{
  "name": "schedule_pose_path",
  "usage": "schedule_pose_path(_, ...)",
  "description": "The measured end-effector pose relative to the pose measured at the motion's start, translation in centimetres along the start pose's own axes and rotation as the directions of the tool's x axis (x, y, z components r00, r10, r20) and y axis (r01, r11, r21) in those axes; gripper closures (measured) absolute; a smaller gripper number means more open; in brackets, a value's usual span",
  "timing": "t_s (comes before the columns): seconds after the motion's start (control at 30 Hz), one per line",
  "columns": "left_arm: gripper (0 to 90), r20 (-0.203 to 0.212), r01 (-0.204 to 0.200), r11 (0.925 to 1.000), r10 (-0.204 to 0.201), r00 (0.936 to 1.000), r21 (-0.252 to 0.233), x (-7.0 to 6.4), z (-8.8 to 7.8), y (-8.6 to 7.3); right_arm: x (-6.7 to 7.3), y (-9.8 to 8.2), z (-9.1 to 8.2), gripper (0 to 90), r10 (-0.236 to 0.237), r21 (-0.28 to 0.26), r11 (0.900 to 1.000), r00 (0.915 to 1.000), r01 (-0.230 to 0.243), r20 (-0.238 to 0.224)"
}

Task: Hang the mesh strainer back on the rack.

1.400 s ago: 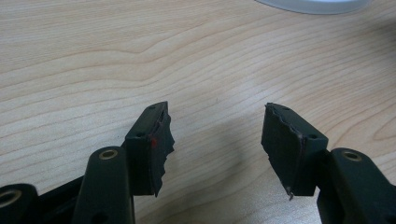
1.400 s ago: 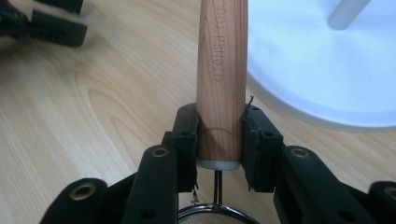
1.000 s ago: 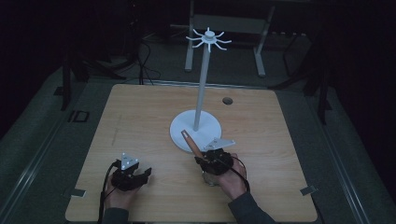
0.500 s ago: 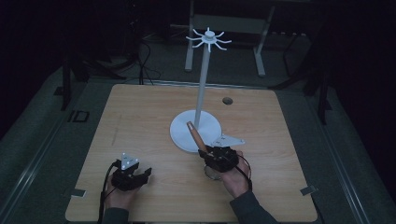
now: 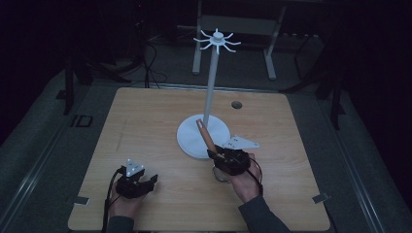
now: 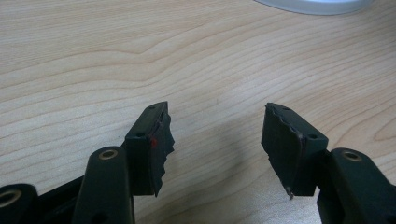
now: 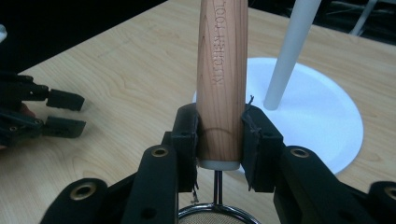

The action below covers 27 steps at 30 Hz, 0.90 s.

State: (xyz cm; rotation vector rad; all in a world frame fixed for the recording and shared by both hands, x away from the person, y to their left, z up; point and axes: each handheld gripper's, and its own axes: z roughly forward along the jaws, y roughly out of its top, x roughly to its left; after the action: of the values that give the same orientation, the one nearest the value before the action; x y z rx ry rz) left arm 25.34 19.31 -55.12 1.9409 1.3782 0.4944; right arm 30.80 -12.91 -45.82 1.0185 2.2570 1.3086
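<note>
The right tool (image 5: 217, 154), clamping a strainer's wooden handle (image 7: 220, 88), has tipped it nearer the stand (image 5: 203, 136) (left tool (image 6: 215, 140) gapes empty).

This looks like a lab or recording studio rather than a home. A single pale wooden counter (image 5: 145, 126) with a round cable hole (image 5: 236, 104) stands alone on grey carpeted floor (image 5: 43, 145), lit from above while the surroundings are dark. Black cables (image 5: 150, 58) trail on the floor at the far left, beside the grey metal legs of a stand (image 5: 233, 24) at the far side.
</note>
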Motion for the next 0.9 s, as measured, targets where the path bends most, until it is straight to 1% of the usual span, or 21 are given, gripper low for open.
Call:
schedule_pose_path(0.03,42.2,0.0,-0.001,1.0,0.001,1.0,0.0,0.0,0.0,0.0,-0.1,0.2,-0.1,69.1,0.001,-0.01,1.0,1.0,-0.001,0.0)
schedule_pose_path(0.3,42.2,-0.001,-0.001,1.0,0.001,1.0,-0.001,0.0,0.0,0.0,-0.2,0.9,-0.3,69.1,0.005,-0.037,0.999,1.0,-0.004,0.009)
schedule_pose_path(0.57,42.2,-0.001,0.002,1.0,-0.002,1.0,-0.003,0.0,0.0,0.0,-0.2,1.4,-0.5,69.1,0.007,-0.05,0.999,0.9999,-0.006,0.012)
schedule_pose_path(0.9,42.1,-0.001,0.003,1.0,-0.003,1.0,-0.006,0.0,0.0,0.0,-0.4,2.1,-0.9,69.1,0.01,-0.079,0.997,0.9998,-0.009,0.019)
